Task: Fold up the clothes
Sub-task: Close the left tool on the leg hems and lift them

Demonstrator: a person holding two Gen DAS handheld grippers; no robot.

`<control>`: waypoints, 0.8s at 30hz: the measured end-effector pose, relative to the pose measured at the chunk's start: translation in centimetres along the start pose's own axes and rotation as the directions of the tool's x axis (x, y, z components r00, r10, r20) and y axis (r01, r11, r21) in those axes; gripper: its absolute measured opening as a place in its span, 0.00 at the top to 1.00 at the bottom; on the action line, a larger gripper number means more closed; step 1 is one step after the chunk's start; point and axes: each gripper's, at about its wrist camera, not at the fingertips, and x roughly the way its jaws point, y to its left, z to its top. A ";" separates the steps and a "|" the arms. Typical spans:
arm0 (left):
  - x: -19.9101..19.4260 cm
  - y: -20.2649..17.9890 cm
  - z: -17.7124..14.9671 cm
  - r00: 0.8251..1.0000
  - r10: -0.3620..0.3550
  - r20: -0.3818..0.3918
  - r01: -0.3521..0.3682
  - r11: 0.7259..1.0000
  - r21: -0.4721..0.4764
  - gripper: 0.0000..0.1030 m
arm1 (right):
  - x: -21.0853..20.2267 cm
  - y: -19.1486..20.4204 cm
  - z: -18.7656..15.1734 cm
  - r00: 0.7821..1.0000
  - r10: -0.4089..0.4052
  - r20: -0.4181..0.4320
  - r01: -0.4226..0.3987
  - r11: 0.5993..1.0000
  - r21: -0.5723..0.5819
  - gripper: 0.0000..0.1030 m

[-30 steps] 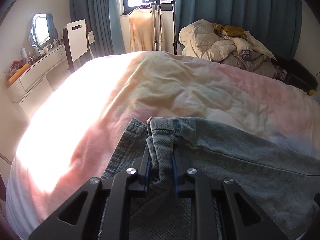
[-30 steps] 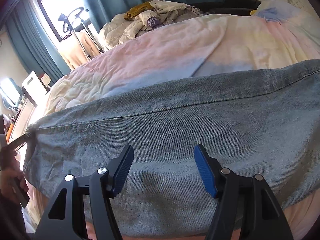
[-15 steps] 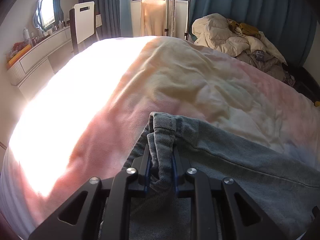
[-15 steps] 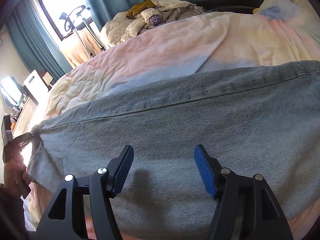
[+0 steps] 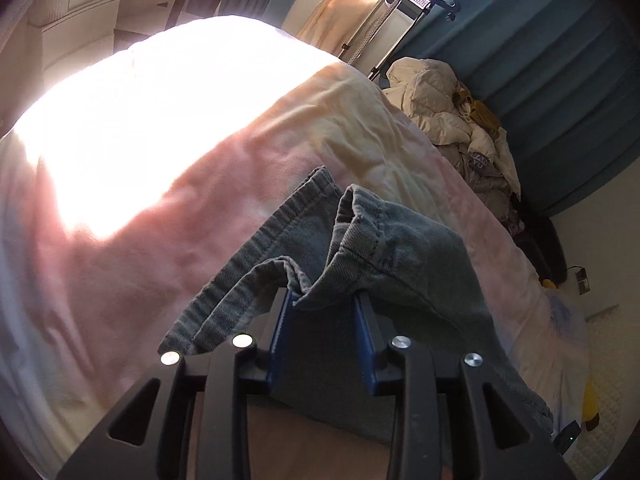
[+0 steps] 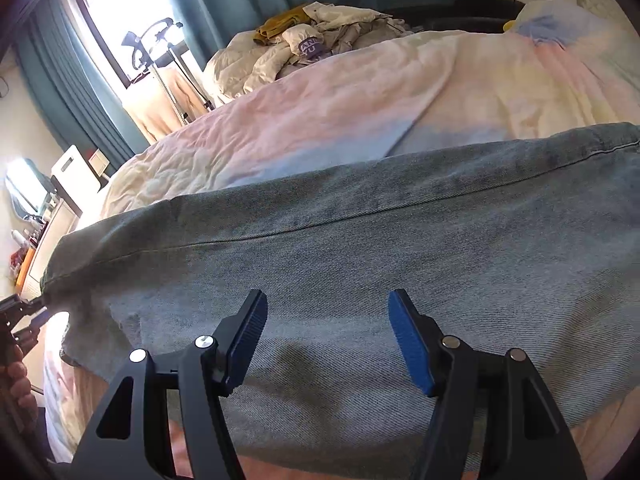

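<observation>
Grey-blue jeans (image 6: 360, 248) lie stretched across the pink and yellow bed cover (image 6: 328, 120). In the left wrist view the hem end of the jeans (image 5: 360, 236) lies bunched in loose folds right at my left gripper (image 5: 324, 304), whose jaws stand apart with cloth draped over their tips. My right gripper (image 6: 326, 308) is open and empty, hovering just above the middle of the jeans. The left gripper also shows in the right wrist view (image 6: 24, 312) at the jeans' left end.
A pile of beige and grey clothes (image 6: 304, 48) sits at the bed's far side. A garment steamer with a hanging peach top (image 5: 348, 8) stands by the window. A dressing table (image 6: 36, 240) lies to the left. Teal curtains (image 5: 560, 60) hang behind.
My left gripper has opened and let go of the jeans' hem, which now slumps in folds. The left view has tilted and swung right. The right gripper has hardly moved.
</observation>
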 end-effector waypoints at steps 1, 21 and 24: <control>0.0 0.6 -0.4 1.000 0.030 -0.005 -0.030 0.999 -0.016 0.70 | -0.2 0.0 0.0 1.000 0.003 0.001 -0.003 1.000 0.000 0.38; 2.3 3.8 -2.8 0.991 -0.018 -0.129 -0.021 0.957 -0.290 0.70 | -1.2 -1.1 -0.2 0.998 0.068 -0.018 -0.066 0.996 0.066 0.37; 2.9 3.9 -3.0 0.988 -0.020 -0.152 -0.029 0.949 -0.313 0.70 | -0.8 -0.8 -0.2 0.998 0.065 -0.026 -0.063 0.996 0.058 0.37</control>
